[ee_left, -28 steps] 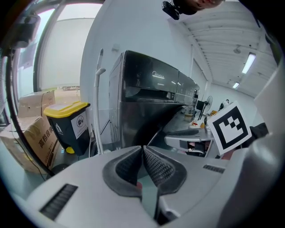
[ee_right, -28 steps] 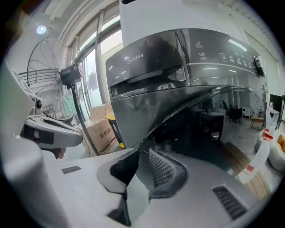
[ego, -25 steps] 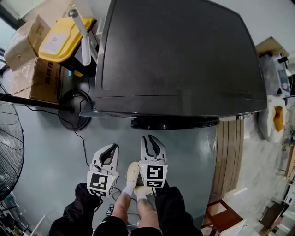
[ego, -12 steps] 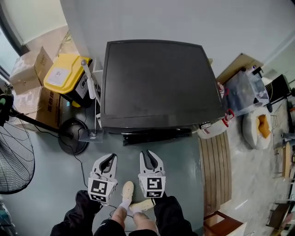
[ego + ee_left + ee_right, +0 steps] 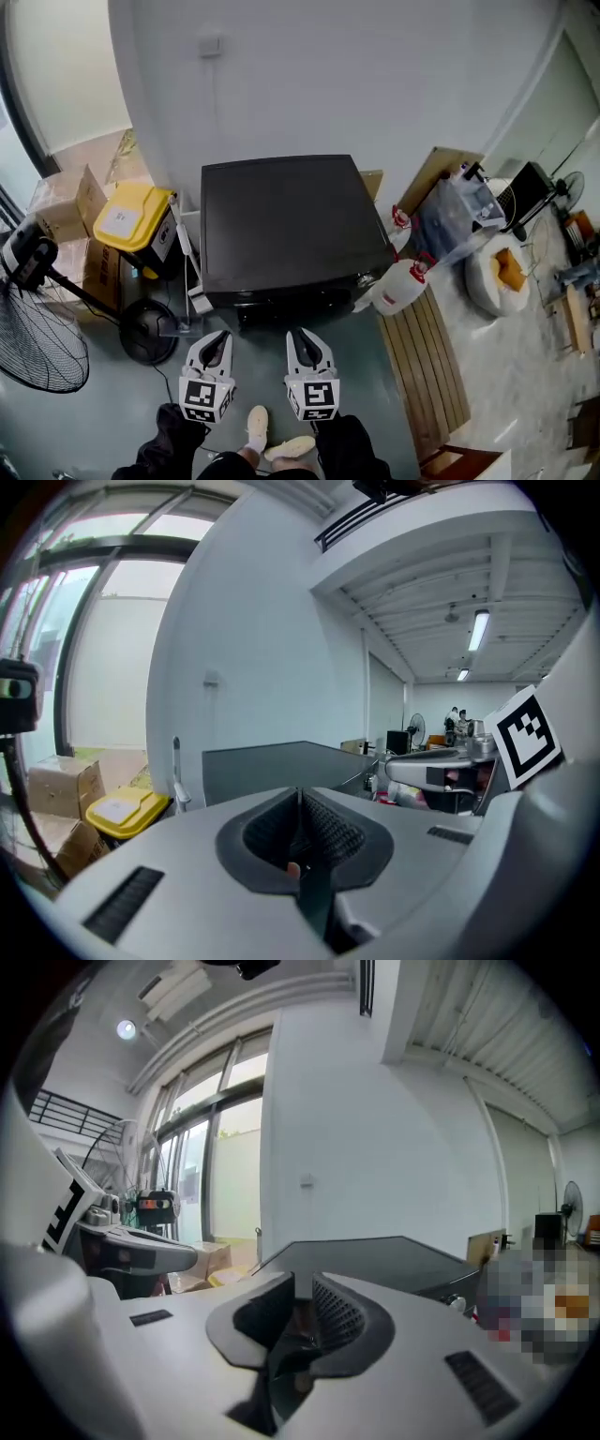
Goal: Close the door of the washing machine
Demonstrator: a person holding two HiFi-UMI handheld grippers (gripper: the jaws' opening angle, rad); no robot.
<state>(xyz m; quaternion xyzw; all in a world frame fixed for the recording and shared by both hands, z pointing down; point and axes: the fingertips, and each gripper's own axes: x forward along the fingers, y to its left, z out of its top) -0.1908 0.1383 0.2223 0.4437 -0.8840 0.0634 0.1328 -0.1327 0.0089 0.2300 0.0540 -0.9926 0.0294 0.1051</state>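
No legible text or labels

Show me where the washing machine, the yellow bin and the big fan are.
washing machine (image 5: 286, 225): head view, middle of its dark top.
yellow bin (image 5: 127, 218): head view, its lid.
fan (image 5: 37, 345): head view, its wire guard.

My left gripper (image 5: 217, 337) and right gripper (image 5: 301, 336) are hanging before the washing machine (image 5: 286, 230); bin (image 5: 129, 223) is sitting left of it, jug (image 5: 398, 284) at its front-right corner.
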